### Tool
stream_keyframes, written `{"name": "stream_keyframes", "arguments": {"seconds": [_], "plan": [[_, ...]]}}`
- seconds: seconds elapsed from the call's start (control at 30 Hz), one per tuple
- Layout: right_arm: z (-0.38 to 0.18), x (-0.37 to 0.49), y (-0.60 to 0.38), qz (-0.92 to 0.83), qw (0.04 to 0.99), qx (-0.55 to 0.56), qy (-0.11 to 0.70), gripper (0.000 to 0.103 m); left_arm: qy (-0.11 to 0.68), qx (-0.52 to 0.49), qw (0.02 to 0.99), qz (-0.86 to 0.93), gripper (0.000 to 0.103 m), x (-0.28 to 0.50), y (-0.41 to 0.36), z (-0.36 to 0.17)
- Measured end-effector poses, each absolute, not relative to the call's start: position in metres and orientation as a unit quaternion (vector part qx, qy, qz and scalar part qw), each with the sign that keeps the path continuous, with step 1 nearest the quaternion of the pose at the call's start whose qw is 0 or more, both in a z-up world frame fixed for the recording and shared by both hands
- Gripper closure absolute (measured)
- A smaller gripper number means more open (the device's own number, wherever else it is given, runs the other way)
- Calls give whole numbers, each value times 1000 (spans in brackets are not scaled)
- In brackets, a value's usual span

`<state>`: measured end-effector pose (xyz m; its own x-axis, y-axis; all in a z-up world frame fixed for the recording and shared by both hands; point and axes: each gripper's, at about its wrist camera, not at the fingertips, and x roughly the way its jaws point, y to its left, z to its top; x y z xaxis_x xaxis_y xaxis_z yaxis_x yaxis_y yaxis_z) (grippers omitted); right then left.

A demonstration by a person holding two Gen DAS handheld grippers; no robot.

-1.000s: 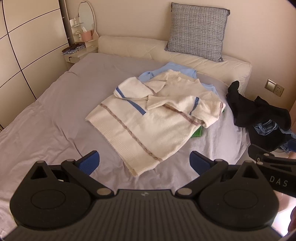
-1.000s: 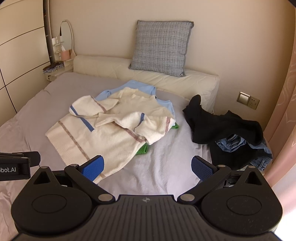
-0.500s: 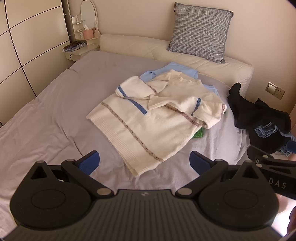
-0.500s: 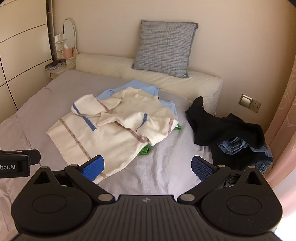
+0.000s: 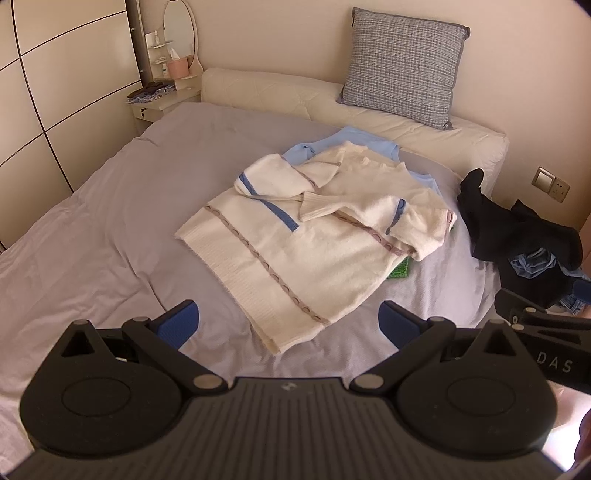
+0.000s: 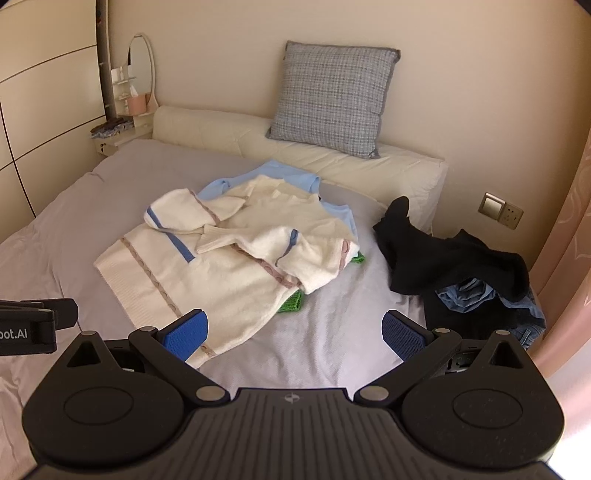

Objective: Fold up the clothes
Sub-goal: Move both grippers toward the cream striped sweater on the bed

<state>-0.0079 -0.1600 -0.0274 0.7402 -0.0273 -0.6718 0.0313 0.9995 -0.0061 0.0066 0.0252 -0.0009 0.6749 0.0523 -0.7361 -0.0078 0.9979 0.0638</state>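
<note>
A cream knitted sweater (image 5: 314, 236) (image 6: 229, 266) with blue and brown stripes lies on the grey bed, both sleeves folded across its chest. A light blue garment (image 5: 354, 140) (image 6: 284, 173) and a green one (image 5: 402, 269) (image 6: 291, 302) peek out from beneath it. My left gripper (image 5: 288, 323) hovers open just short of the sweater's hem, holding nothing. My right gripper (image 6: 293, 330) also stands open and empty, its left fingertip over the hem's near corner. Each gripper shows at the edge of the other's view.
A heap of black clothing (image 5: 517, 232) (image 6: 450, 258) with blue denim (image 6: 469, 295) sits at the bed's right edge. A grey checked pillow (image 5: 402, 70) leans on the cream headboard (image 6: 221, 129). A bedside shelf with a mirror (image 5: 177, 26) stands back left.
Both grippers have drifted slightly forward toward the sweater, which now looks a little nearer. The clothes have not moved and both stay open.
</note>
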Motion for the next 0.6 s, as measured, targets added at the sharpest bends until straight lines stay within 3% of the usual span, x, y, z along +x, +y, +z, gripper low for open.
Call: {"name": "stream_keyframes", "arguments": {"seconds": [0.6], "plan": [[-33,19,-155,-5,927,0,376,0,404,23,914,28,0,23,30,-6]]}}
